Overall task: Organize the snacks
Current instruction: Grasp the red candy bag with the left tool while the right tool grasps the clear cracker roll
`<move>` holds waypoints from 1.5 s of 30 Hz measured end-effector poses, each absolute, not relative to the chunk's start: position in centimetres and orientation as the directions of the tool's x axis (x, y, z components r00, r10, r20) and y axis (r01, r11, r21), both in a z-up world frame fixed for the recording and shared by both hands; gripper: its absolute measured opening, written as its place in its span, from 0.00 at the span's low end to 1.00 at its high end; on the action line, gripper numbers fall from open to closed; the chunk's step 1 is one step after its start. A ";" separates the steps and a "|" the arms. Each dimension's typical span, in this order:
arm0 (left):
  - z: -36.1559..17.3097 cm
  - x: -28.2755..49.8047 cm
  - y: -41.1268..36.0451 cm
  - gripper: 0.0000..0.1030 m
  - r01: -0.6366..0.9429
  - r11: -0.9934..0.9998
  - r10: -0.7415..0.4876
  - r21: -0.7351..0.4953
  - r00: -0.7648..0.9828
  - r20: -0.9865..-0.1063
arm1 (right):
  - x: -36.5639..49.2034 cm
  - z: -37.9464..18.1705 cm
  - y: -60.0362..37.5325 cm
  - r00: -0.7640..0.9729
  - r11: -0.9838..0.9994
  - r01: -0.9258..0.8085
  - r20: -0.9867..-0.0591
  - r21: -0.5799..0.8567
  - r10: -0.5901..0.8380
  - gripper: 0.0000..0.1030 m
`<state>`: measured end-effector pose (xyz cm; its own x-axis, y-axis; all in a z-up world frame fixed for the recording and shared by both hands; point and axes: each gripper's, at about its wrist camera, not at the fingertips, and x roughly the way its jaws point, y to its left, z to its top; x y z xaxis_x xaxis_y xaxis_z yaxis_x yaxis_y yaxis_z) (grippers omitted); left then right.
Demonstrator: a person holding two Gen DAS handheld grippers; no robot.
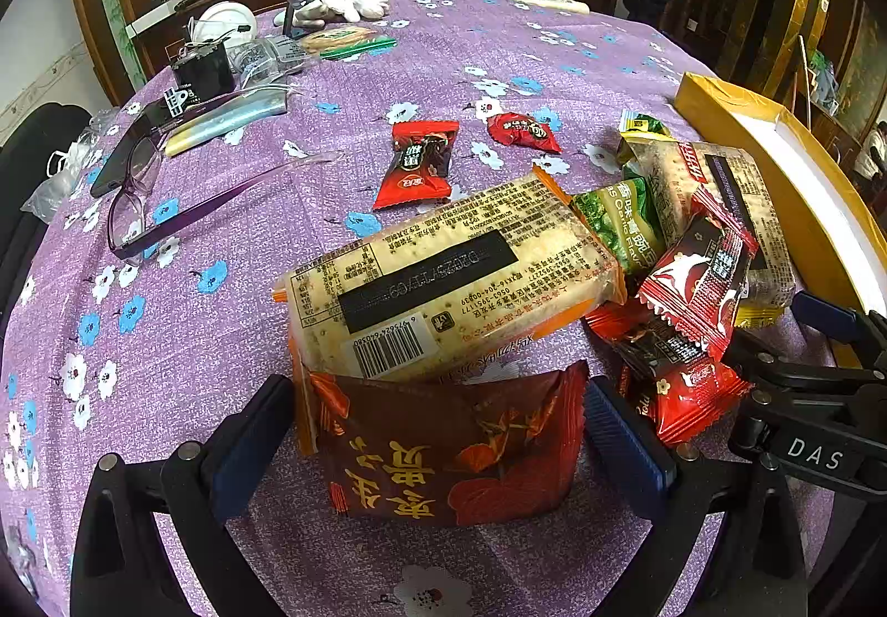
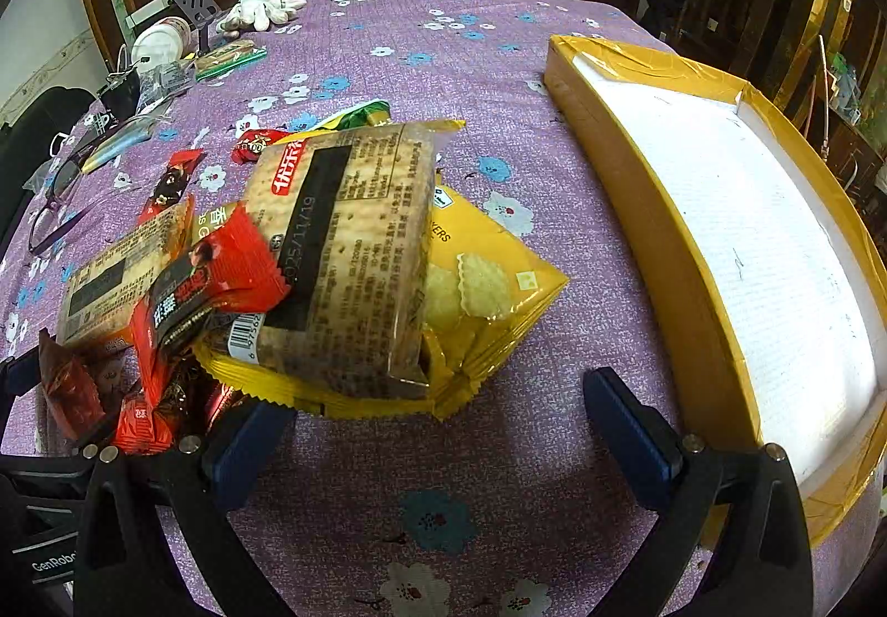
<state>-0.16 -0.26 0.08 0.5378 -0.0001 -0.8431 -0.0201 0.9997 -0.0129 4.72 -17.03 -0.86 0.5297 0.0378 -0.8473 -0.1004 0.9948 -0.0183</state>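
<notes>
A pile of snacks lies on the purple flowered tablecloth (image 1: 388,79). My left gripper (image 1: 438,445) is open, its blue pads on either side of a dark red snack packet (image 1: 449,450), not pressing it. A long cracker pack (image 1: 443,279) leans on that packet. Red candy packets (image 1: 693,279) and a green pack (image 1: 626,218) lie to the right. My right gripper (image 2: 438,445) is open and empty, just in front of a yellow cracker bag (image 2: 488,284) under another cracker pack (image 2: 343,256). A yellow box (image 2: 648,251) with a white inside stands to the right.
Two loose red candies (image 1: 416,162) (image 1: 524,132) lie further back. Purple glasses (image 1: 166,207), a phone (image 1: 133,146), a silver pouch (image 1: 233,115), a black device (image 1: 202,71), a white cup (image 1: 227,21) and a white glove (image 1: 338,4) sit at the far left.
</notes>
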 end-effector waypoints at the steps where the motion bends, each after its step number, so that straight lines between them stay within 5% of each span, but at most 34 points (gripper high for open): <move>1: 0.1 -0.2 -0.2 1.00 -0.020 1.000 0.000 -0.013 0.538 -0.843 | 4.8 -0.9 -17.0 0.530 0.995 -0.100 -0.847 -0.018 0.038 1.00; 17: 0.1 -0.2 -0.1 1.00 -0.013 1.000 -0.001 -0.010 0.535 -0.845 | 4.8 -0.9 -17.0 0.528 0.995 -0.096 -0.849 -0.020 0.034 1.00; 26: 1.0 -4.0 2.7 0.99 0.086 0.989 -0.148 -0.122 0.453 -0.879 | 2.5 -0.3 -16.8 0.328 0.952 -0.303 -0.935 0.031 0.135 1.00; 32: 2.5 -5.5 4.3 0.82 0.098 0.972 -0.232 -0.212 0.471 -0.851 | -0.8 3.2 -18.7 0.410 0.952 -0.266 -0.876 0.152 0.254 1.00; 42: 2.3 -1.1 5.3 0.81 0.059 0.951 -0.298 -0.304 0.444 -0.845 | -0.8 6.5 -18.7 0.388 0.922 -0.311 -0.855 0.231 0.345 1.00; 45: 1.7 0.0 4.5 0.79 0.073 0.943 -0.324 -0.324 0.423 -0.847 | -0.3 7.0 -19.2 0.384 0.919 -0.308 -0.851 0.246 0.357 0.89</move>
